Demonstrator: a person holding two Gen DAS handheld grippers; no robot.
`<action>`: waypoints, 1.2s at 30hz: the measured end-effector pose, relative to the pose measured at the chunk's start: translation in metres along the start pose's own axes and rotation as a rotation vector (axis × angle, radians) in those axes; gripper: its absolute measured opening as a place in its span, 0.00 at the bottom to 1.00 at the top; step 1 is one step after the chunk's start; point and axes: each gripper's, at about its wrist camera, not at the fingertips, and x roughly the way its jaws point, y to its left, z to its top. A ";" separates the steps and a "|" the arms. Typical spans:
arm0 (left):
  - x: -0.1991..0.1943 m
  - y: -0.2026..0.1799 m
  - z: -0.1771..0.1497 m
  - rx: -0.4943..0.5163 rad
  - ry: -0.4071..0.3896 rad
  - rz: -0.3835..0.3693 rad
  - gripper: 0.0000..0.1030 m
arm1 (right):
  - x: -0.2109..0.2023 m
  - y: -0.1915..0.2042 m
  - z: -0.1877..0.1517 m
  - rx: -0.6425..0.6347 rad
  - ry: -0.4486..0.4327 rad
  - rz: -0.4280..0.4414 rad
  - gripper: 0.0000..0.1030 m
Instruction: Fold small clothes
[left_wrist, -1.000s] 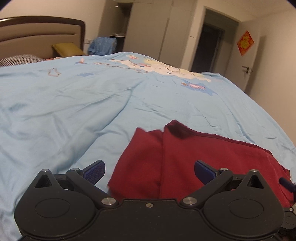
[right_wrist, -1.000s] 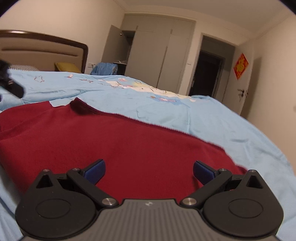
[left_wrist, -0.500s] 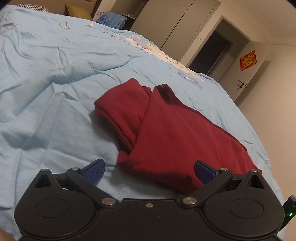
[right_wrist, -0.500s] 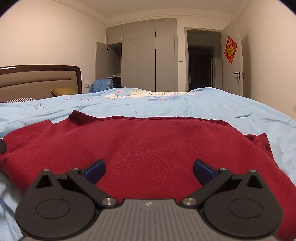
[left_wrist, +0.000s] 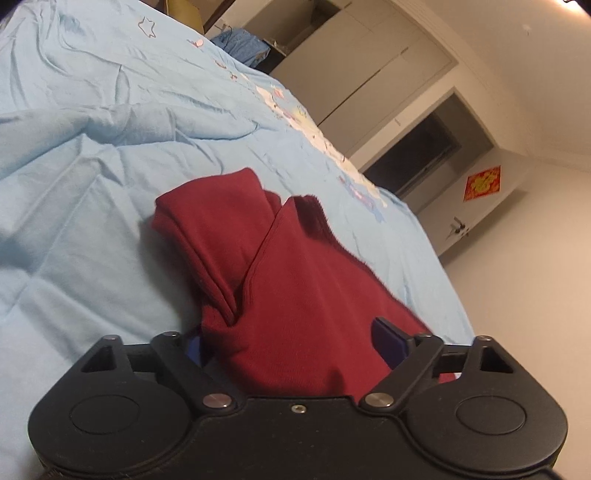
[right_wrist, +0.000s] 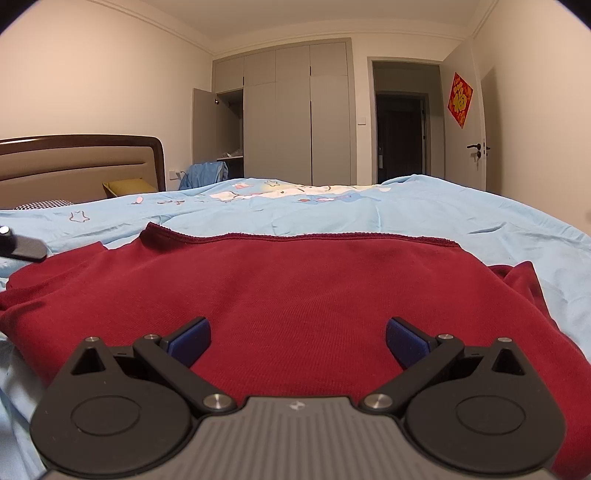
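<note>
A dark red knit garment (left_wrist: 295, 280) lies partly folded on the light blue bedspread (left_wrist: 110, 155), one part doubled over at its left side. My left gripper (left_wrist: 291, 341) is open, and the garment's near corner bulges up between its blue pads, covering most of the left pad. In the right wrist view the same garment (right_wrist: 295, 288) spreads flat across the bed. My right gripper (right_wrist: 297, 339) is open just above the cloth, nothing between its fingers. A piece of the left gripper (right_wrist: 22, 245) shows at the left edge.
The blue bedspread (right_wrist: 406, 206) stretches ahead to a padded headboard (right_wrist: 81, 166) and yellow pillow (right_wrist: 129, 186). A grey wardrobe (right_wrist: 295, 114) with an open door, a dark doorway (right_wrist: 400, 133) and a blue garment (right_wrist: 205, 175) on a chair stand beyond.
The left gripper tilted and moved in onto the garment's near left corner, which now sits between its fingers. The right gripper stayed low over the cloth, barely moving in the last half second.
</note>
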 end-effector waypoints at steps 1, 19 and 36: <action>0.004 -0.001 0.001 0.005 -0.011 0.004 0.76 | 0.000 0.000 0.000 0.000 0.000 0.000 1.00; 0.028 0.012 0.009 0.013 -0.046 0.054 0.47 | 0.001 0.000 -0.001 0.000 0.000 -0.001 1.00; 0.022 -0.008 0.014 0.127 -0.059 0.108 0.23 | -0.003 -0.009 0.011 0.031 0.058 0.042 1.00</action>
